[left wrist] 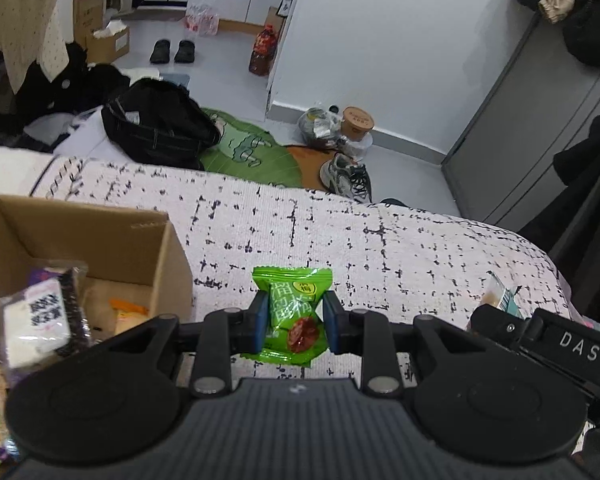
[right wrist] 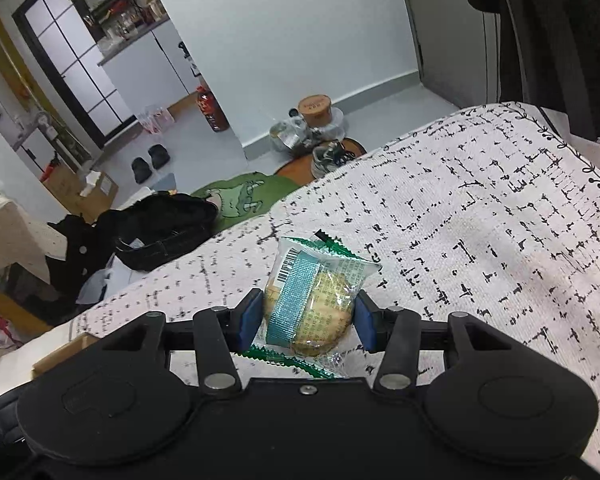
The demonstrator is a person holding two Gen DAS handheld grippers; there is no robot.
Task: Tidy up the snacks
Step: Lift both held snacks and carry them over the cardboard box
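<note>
Both hands are in the carrying step. The left gripper (left wrist: 294,322) has its jaws clamped on a small green sweet packet (left wrist: 294,312), held upright and clear of the patterned cloth (left wrist: 340,232) that covers the surface below; whether that surface is a bed or a bench cannot be told. The right gripper (right wrist: 306,316) has its jaws clamped on the sides of a clear-wrapped biscuit (right wrist: 314,300) with a blue band, also lifted off the cloth.

The cardboard box (left wrist: 100,240) stands on the cloth near its left edge, just to the left of the left gripper. It is open at the top and already holds several wrapped snacks, among them a purple and white packet (left wrist: 40,312) leaning against its near side. In the right wrist view only a corner of the box (right wrist: 60,350) shows, low at the left.

Judging from this, the sweet goes in first: the left hand needs to swing leftward over the box's open top, past its right wall, then let the jaws part. The biscuit should follow across, with care that the two grippers do not crowd each other above the box.
</note>
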